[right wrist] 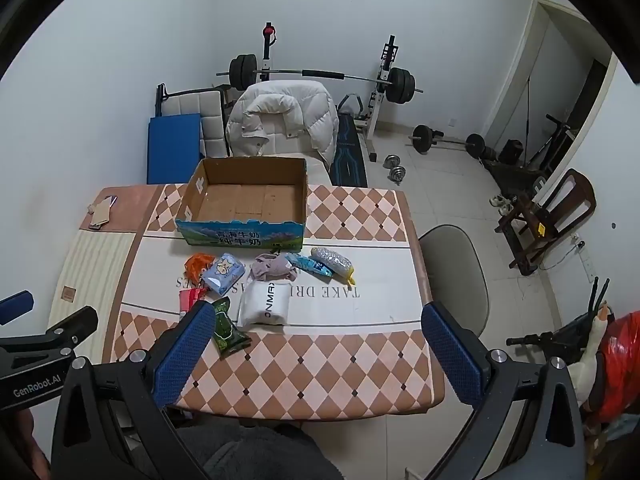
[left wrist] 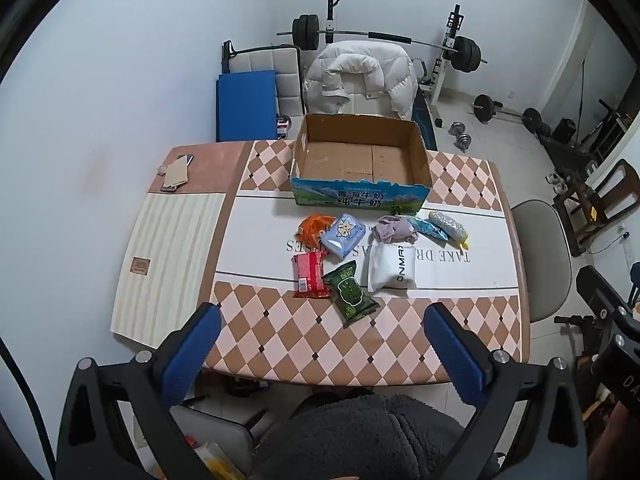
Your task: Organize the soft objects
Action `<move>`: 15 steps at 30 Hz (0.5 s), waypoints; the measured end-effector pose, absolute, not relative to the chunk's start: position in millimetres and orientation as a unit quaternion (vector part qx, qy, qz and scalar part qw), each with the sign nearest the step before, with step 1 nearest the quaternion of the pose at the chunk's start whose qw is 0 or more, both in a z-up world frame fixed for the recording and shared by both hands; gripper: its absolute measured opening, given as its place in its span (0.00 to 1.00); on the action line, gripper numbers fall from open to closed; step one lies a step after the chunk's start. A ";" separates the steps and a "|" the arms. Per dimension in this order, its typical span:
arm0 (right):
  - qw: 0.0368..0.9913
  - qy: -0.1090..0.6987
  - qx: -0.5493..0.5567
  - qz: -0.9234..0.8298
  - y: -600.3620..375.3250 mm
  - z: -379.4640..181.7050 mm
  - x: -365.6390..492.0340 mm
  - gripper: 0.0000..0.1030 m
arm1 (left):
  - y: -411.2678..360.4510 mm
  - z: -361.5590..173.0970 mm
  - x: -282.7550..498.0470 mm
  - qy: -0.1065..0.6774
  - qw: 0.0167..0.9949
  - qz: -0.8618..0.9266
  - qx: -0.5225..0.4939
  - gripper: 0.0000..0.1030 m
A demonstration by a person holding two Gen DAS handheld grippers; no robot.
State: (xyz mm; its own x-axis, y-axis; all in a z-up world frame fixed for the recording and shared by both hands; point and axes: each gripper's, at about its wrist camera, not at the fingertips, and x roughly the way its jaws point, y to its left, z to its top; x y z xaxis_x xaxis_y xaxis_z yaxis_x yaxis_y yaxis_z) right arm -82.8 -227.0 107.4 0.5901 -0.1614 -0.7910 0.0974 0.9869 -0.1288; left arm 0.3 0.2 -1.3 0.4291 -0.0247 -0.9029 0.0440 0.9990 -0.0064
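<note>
On the far left of the table (left wrist: 168, 240) lies a striped cream mat (left wrist: 168, 256), with a phone and a piece of cardboard (left wrist: 176, 174) behind it near the wall. Further right, an open cardboard box (left wrist: 360, 160) stands at the far side of the checked tabletop, nothing inside it. In front of the box the soft things lie in a loose cluster on the white band of the cloth: an orange packet (left wrist: 312, 228) touching a light blue tissue pack (left wrist: 344, 236), a red packet (left wrist: 310, 274) just below them, and a green packet (left wrist: 352, 294) nearest the front edge. Right of these sit a crumpled mauve cloth (left wrist: 394, 230), a white pouch (left wrist: 392, 272) just below it, then a blue wrapper (left wrist: 430, 229) and a silvery bundle (left wrist: 448, 228) at the right end. The left gripper (left wrist: 322, 344) hovers over the near edge with its blue pads spread wide, holding nothing. The right gripper (right wrist: 318, 342) is likewise wide open and empty, above the table's front right part. A grey chair (right wrist: 456, 280) stands beside the table.
</note>
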 end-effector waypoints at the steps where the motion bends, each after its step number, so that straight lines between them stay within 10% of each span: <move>1: 0.892 0.445 -0.036 -0.073 -226.8 107.5 -83.0 1.00 | 0.5 -2.1 0.7 0.535 0.845 -0.021 0.010 1.00; 15: 0.892 0.444 -0.038 -0.073 -226.0 107.7 -81.3 1.00 | 1.6 10.2 4.4 0.523 0.852 -0.011 0.016 1.00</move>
State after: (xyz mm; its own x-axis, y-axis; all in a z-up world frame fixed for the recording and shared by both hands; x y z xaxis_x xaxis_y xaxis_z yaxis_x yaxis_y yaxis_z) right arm -81.3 -226.0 107.7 0.5945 -0.1639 -0.7872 0.0967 0.9865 -0.1324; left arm 4.4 1.6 10.2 0.4517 -0.0022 -0.8921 0.0354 0.9993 0.0155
